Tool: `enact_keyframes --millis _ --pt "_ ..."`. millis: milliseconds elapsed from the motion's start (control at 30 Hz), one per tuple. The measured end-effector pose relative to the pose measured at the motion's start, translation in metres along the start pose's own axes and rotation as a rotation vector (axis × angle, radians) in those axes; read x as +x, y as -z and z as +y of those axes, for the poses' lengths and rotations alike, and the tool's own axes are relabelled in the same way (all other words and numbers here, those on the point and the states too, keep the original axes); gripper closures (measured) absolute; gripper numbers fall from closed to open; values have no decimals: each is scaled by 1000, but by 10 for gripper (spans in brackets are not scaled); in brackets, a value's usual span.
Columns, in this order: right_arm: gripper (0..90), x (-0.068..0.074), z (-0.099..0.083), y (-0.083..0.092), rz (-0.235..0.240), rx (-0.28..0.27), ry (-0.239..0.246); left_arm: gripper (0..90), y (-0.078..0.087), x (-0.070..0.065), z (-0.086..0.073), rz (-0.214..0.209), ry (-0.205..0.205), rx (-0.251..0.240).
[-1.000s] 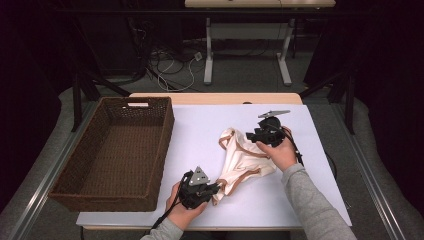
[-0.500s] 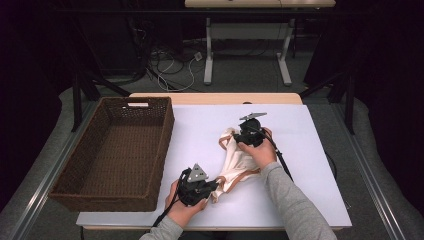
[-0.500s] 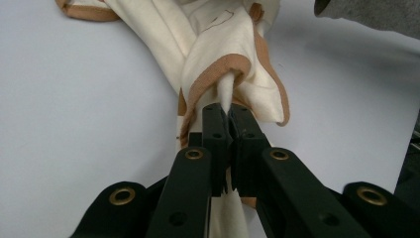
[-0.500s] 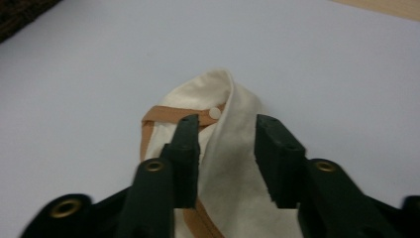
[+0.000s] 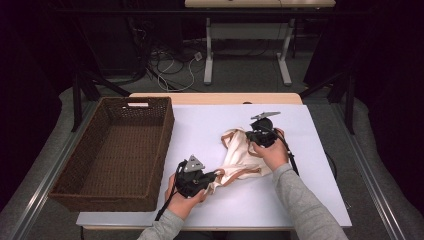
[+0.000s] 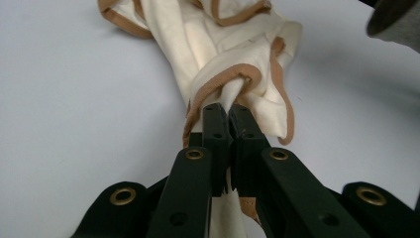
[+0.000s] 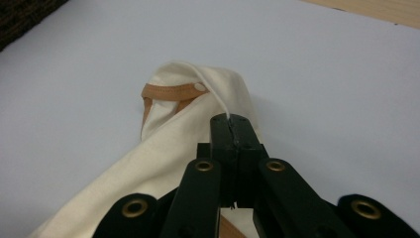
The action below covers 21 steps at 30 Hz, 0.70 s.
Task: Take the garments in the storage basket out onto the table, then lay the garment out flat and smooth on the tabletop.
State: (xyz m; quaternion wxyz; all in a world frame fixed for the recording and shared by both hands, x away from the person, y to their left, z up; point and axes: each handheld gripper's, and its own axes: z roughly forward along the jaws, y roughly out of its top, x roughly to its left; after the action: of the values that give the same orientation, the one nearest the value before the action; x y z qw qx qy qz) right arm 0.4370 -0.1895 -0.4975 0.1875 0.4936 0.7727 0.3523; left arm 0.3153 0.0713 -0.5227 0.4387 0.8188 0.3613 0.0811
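Note:
A cream cloth (image 5: 240, 156) with tan trim lies bunched on the white table (image 5: 200, 125), right of centre. My left gripper (image 5: 212, 177) is shut on the cloth's near end; in the left gripper view its jaws (image 6: 228, 111) pinch a twisted fold of the cloth (image 6: 218, 44). My right gripper (image 5: 248, 136) sits at the cloth's far end. Its jaws have just been closing, and in the right gripper view the gripper (image 7: 232, 121) stands shut on a thin edge of the cloth (image 7: 188, 119), beside a tan strap (image 7: 168, 91).
A dark wicker basket (image 5: 102, 197) stands along the table's left side, with nothing inside it. A strip of wooden tabletop (image 5: 215, 98) shows behind the white surface. White table surface lies bare on all sides of the cloth.
The right gripper came left onto the cloth's far end, then drew slightly back right with the cloth in it. The left gripper stayed put, still gripping the near end.

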Motion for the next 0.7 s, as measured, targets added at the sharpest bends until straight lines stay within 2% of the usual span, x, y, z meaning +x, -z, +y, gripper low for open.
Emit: enact_keyframes --millis 167,333,367,467,500,633,700 --pt "900 -11 -2 21 32 -37 -47 870 -4 7 17 20 21 -35" --pt "900 -16 -2 42 63 -77 -53 871 -5 13 39 35 40 -64" --pt "900 -17 -2 45 64 -85 -48 871 -6 15 45 33 53 -78" --pt "900 -15 -4 59 83 -107 -39 870 -11 20 58 31 88 -85" --pt "900 -13 -5 65 92 -113 -34 871 -12 22 62 37 84 -86" --pt "900 -4 -9 84 128 -148 -10 870 -18 29 77 58 112 -113" --pt "900 4 -11 91 155 -168 2 870 -19 32 83 71 108 -123"
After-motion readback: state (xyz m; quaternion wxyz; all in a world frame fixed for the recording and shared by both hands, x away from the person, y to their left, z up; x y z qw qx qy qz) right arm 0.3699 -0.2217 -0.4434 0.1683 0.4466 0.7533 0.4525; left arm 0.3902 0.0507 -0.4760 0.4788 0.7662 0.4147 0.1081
